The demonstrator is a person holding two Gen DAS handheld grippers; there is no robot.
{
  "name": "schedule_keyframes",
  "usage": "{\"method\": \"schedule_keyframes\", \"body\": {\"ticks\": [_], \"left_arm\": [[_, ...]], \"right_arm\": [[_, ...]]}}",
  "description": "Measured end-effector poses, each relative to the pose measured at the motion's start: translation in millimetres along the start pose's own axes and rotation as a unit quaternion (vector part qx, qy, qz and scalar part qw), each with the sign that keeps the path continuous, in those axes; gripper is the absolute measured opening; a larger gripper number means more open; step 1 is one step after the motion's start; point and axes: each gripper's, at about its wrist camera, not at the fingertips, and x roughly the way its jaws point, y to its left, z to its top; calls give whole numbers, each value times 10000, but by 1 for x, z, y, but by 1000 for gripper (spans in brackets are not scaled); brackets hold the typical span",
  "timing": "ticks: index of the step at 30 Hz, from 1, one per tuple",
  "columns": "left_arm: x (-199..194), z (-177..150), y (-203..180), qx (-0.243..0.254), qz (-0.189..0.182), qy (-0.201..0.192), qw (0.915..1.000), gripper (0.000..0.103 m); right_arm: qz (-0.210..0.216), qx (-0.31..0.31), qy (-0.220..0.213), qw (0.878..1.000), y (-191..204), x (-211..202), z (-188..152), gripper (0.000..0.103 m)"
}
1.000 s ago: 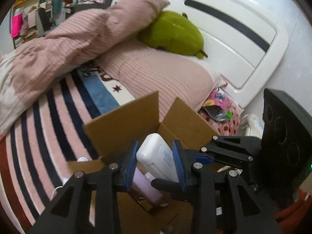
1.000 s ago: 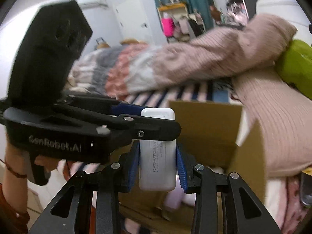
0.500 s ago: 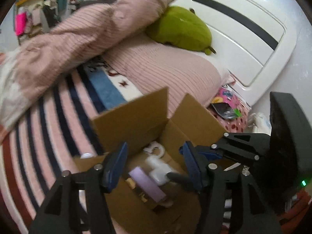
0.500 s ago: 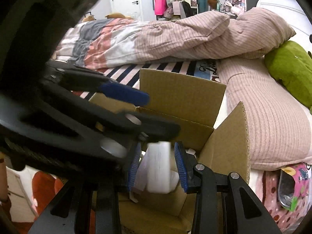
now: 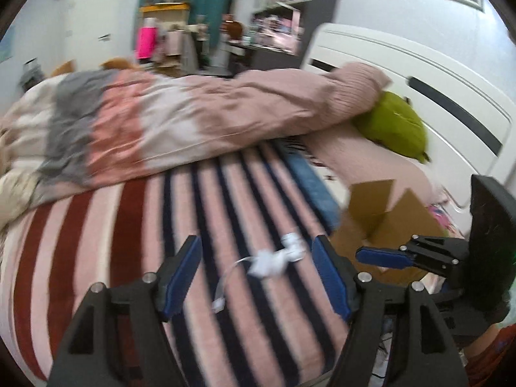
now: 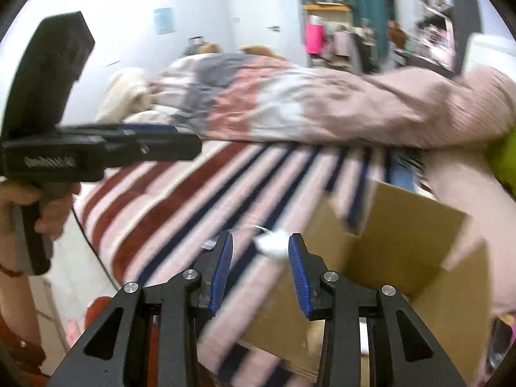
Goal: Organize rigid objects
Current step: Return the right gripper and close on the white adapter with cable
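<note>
Both the left gripper (image 5: 256, 272) and the right gripper (image 6: 260, 266) have their jaws spread wide, holding nothing.

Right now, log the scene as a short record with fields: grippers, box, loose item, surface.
left gripper: open, empty, above the bedspread
right gripper: open, empty, beside the box
box: cardboard, flaps up, on the bed
loose item: white charger with cable, on the bedspread, outside the box
surface: striped bedspread, pink duvet behind
</note>
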Motion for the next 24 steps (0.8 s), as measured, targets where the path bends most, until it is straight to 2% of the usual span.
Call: {"method": "schedule_keyframes", "body": {"ticks": [2, 4, 8, 10, 14, 17, 21, 24], "left_arm": [[-6, -18, 26, -243, 160, -29, 9996, 68], [-6, -35, 44, -426, 270, -3, 9987, 71], [1, -66, 69, -599, 344, 67, 9976, 74], [6, -76, 77, -659, 340, 106, 9972, 74], [17, -88, 88, -691, 320, 204, 9969, 74], [25, -92, 95, -752, 270, 260, 9965, 74], [33, -94, 98, -734, 245, 318, 9965, 74], [38, -93, 101, -758, 209, 343, 9963, 74]], "right_arm": [[174, -134, 19, 9998, 22, 18, 2, 33], [210, -195, 166, 9995, 39, 42, 0, 45], [194, 8, 640, 9978, 44, 96, -13, 46], [-11, 169, 862, 9961, 35, 122, -19, 46], [-755, 493, 1070, 9902, 9, 166, -26, 47], [-1268, 454, 1076, 9850, -5, 190, -28, 55], [-1352, 338, 1044, 9847, -14, 208, -27, 56], [-1516, 267, 1062, 9823, -26, 222, -23, 62]]}}
